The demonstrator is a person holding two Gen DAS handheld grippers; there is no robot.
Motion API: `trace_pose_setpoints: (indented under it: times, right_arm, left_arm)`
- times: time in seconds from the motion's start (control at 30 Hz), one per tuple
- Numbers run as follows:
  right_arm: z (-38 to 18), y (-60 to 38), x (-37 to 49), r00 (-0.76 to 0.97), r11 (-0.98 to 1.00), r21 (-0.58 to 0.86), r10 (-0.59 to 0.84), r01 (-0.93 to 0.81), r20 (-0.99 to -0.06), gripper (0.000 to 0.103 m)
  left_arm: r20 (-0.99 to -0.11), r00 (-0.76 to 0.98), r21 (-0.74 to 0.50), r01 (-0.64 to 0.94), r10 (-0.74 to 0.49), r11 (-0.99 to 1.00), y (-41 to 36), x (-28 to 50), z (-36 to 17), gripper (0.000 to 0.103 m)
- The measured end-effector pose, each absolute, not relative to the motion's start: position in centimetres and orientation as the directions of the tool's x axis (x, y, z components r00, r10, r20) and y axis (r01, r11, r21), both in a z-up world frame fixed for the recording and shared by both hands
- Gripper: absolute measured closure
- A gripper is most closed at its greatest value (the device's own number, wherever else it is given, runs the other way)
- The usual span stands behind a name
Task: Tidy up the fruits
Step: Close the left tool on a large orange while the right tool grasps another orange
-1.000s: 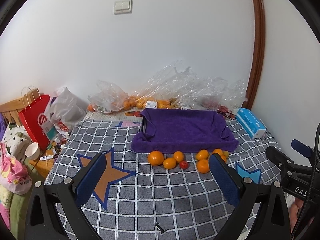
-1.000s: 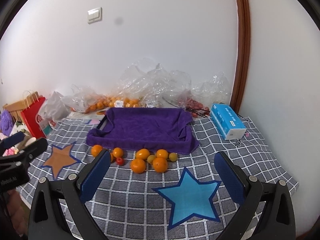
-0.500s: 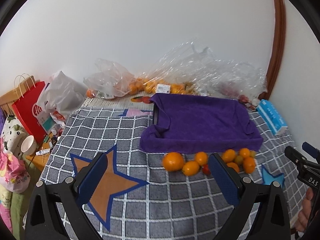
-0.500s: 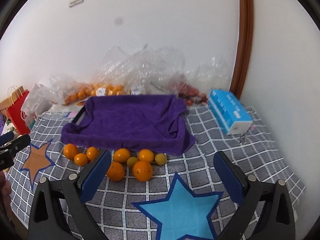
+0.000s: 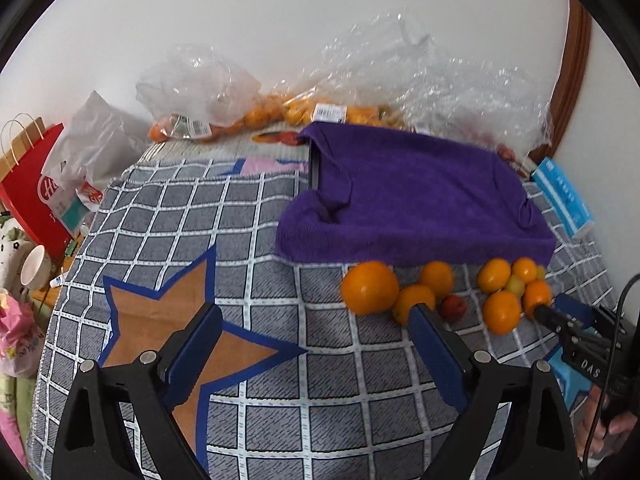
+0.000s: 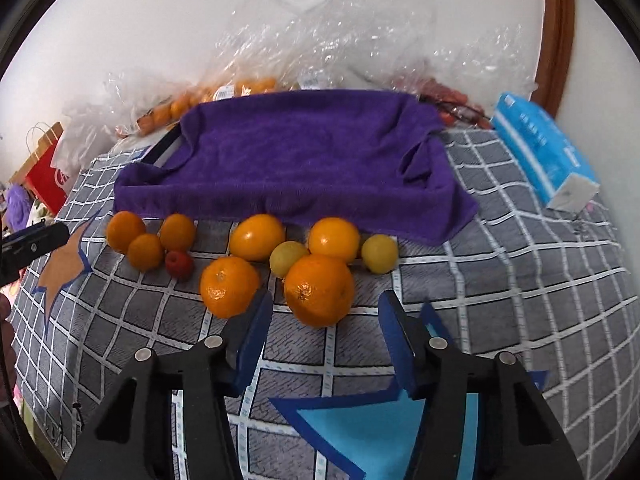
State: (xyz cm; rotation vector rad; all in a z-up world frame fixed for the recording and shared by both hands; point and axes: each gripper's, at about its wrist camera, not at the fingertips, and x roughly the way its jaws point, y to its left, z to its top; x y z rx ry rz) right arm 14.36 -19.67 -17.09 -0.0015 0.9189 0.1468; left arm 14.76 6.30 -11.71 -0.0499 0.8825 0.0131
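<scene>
we find the right gripper [image 6: 324,316] open and empty, lined up just short of the nearest orange [image 6: 319,290], likely first for the purple-towelled tray [image 6: 296,152]; left gripper [image 5: 316,330] open, idle.

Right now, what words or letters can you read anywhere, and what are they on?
"DAS": on the black body of the right tool, cut off after that.
"H": white letter on the red paper bag, the rest hidden.
Blue tissue pack: print too blurred.
White stickers on the plastic fruit bags: too small.
</scene>
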Motion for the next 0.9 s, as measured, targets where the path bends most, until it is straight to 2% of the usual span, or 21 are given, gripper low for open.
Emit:
trace_pose_setpoints:
  times: [0.07, 0.2, 0.5, 0.7, 0.83, 0.9]
  right_arm:
    - [-17.7, -19.4, 14.8, 0.593, 0.989, 0.059, 0.127, -0.133, -0.795, 0.050]
    - [-18.5, -19.4, 15.4, 0.572, 0.985, 0.068, 0.146, -0.156, -0.807, 0.062]
    - [-17.9, -20.3, 15.0, 0.578, 0.983, 0.077, 0.160, -0.165, -0.800, 0.063]
    - [-17.6, -20.6, 15.2, 0.583, 0.987, 0.080, 0.149, -0.142, -0.799, 0.063]
    - [-17.5, -20.8, 15.3, 0.581, 0.989, 0.078, 0.136, -0.123, -0.803, 0.063]
    - [-17.4, -20.8, 15.3, 0.580, 0.990, 0.076, 0.131, -0.118, -0.804, 0.063]
  left_arm:
    - [-0.780, 0.626, -0.034, -0.028, -0.009, 0.999, 6.2, 14.9, -12.1, 0.010]
    - [-0.783, 0.621, -0.030, 0.013, -0.031, 0.999, 5.2, 15.1, -12.4, 0.010]
    - [-0.802, 0.593, -0.059, 0.033, -0.067, 0.998, 4.0, 18.1, -13.3, 0.011]
    - [-0.830, 0.544, -0.118, 0.035, -0.118, 0.992, 4.3, 20.0, -14.9, 0.031]
    - [-0.826, 0.539, -0.170, 0.038, -0.163, 0.985, 4.6, 20.6, -15.2, 0.041]
    - [-0.825, 0.529, -0.205, 0.048, -0.199, 0.977, 4.7, 20.8, -15.4, 0.056]
